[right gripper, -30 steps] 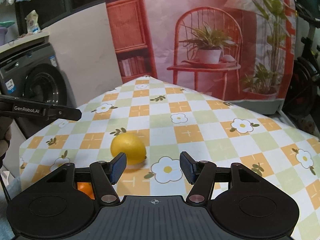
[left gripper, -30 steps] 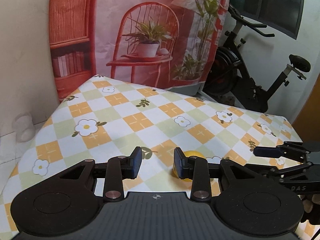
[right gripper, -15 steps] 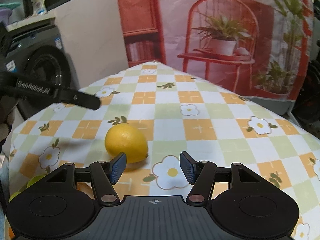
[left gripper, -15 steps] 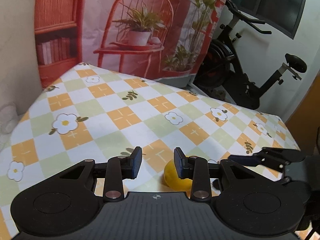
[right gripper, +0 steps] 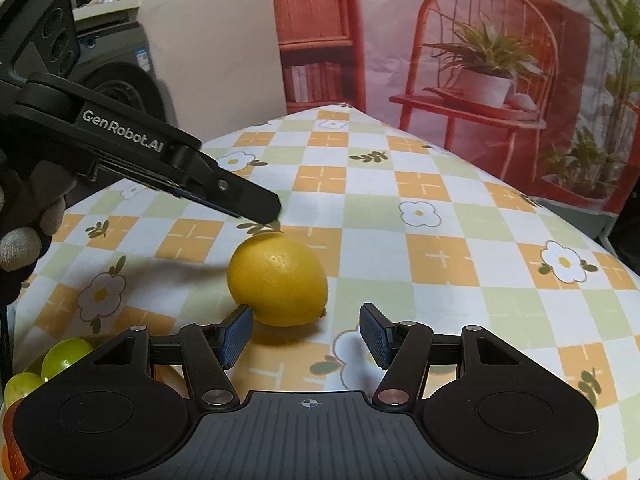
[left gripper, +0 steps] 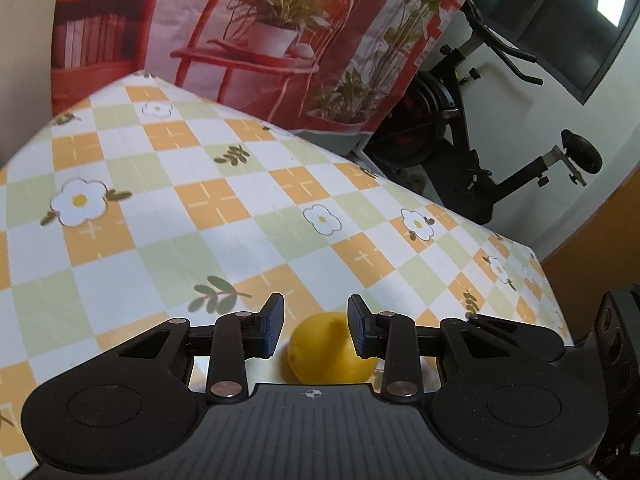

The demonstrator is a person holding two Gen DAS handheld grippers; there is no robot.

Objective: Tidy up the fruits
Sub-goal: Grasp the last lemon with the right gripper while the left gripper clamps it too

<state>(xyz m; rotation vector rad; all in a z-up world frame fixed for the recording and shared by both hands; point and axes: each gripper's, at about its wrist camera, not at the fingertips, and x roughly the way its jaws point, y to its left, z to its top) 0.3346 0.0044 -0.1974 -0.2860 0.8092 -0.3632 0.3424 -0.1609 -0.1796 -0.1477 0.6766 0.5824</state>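
Fingers [left gripper: 273, 330] of both grippers spread; lemon [left gripper: 326, 350] below left pair, untouched.

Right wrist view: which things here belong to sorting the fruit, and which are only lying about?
Job: lemon; green fruits; left gripper; right gripper.
Lying about: tablecloth; washing machine; backdrop.
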